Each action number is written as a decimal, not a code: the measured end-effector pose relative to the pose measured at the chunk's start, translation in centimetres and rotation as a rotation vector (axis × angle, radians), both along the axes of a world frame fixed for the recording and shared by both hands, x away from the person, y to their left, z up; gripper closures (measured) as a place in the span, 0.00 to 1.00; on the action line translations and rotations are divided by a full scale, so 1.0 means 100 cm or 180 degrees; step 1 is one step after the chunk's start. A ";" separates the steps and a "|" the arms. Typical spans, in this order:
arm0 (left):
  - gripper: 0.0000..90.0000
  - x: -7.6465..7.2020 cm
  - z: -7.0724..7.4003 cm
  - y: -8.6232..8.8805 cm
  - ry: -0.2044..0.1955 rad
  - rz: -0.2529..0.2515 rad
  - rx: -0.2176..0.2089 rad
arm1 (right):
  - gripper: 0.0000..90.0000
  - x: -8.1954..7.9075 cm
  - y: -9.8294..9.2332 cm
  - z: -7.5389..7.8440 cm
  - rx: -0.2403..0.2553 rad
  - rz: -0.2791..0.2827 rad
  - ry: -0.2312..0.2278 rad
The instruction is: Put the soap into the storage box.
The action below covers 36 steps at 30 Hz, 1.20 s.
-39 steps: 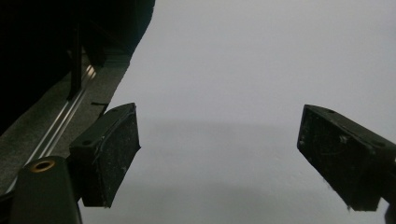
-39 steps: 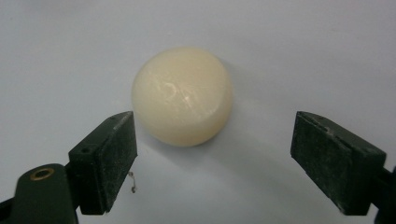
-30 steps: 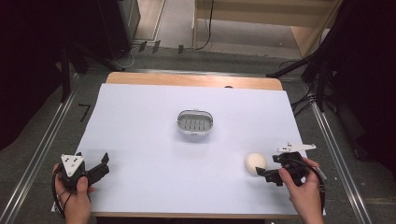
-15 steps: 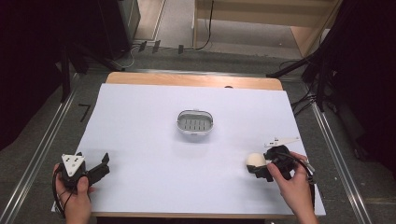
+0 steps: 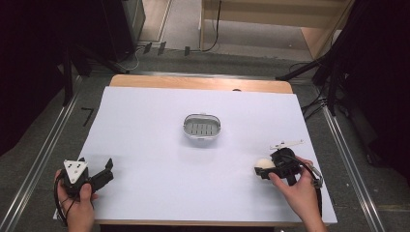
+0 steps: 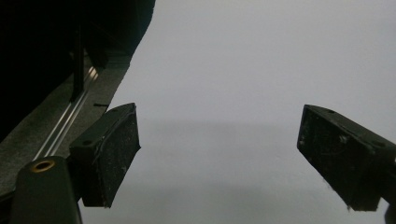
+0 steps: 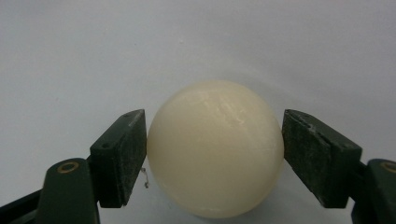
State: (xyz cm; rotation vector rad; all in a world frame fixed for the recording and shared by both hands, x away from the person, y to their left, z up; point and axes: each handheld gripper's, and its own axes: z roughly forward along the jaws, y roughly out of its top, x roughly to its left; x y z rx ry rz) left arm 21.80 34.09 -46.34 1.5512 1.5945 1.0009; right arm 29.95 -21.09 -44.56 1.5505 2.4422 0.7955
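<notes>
The cream ball (image 7: 215,148) sits on the white table (image 5: 159,193) near its right front edge, and the right hand-held gripper (image 7: 214,156) is right on it now, one black pad on each side of the ball's widest part. A second ago that gripper stood just to the ball's right with a gap between them; half a second ago it had swung in against it, and here it straddles the ball. The pads look to be touching or a hair off the surface, so whether the squeeze has truly landed I cannot tell, but a pick-up looks close and the ball hasn't left the sheet. In the high view the ball (image 5: 262,163) peeks out at the gripper's left. Over on the left front corner, the left hand-held gripper (image 5: 99,175) has stayed parked, jaws spread wide over bare sheet, nothing between them. Mid-table, well apart from both, rests a small oval metal dish (image 5: 202,129) with a slotted base, a likely destination. Beyond the table: grey floor, metal rails either side, cables and dark stands.
</notes>
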 end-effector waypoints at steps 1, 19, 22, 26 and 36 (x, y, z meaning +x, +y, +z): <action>0.16 0.000 0.000 0.000 -0.0001 -0.0006 0.0003 | 0.27 0.000 0.000 0.000 0.0006 -0.0009 0.0003; 0.16 0.000 0.000 -0.002 -0.0013 -0.0007 0.0056 | 0.26 0.003 0.004 -0.007 -0.0066 -0.0103 0.0165; 0.16 0.000 0.000 -0.002 -0.0016 -0.0007 0.0049 | 0.26 0.003 0.005 -0.008 -0.0102 -0.0089 0.0162; 0.16 0.000 0.000 -0.002 0.0004 -0.0010 0.0073 | 0.27 0.003 0.007 -0.009 -0.0128 -0.0086 0.0131; 0.16 0.000 0.000 -0.003 0.0013 -0.0010 0.0089 | 0.27 0.004 0.003 -0.009 -0.0012 -0.0129 0.0164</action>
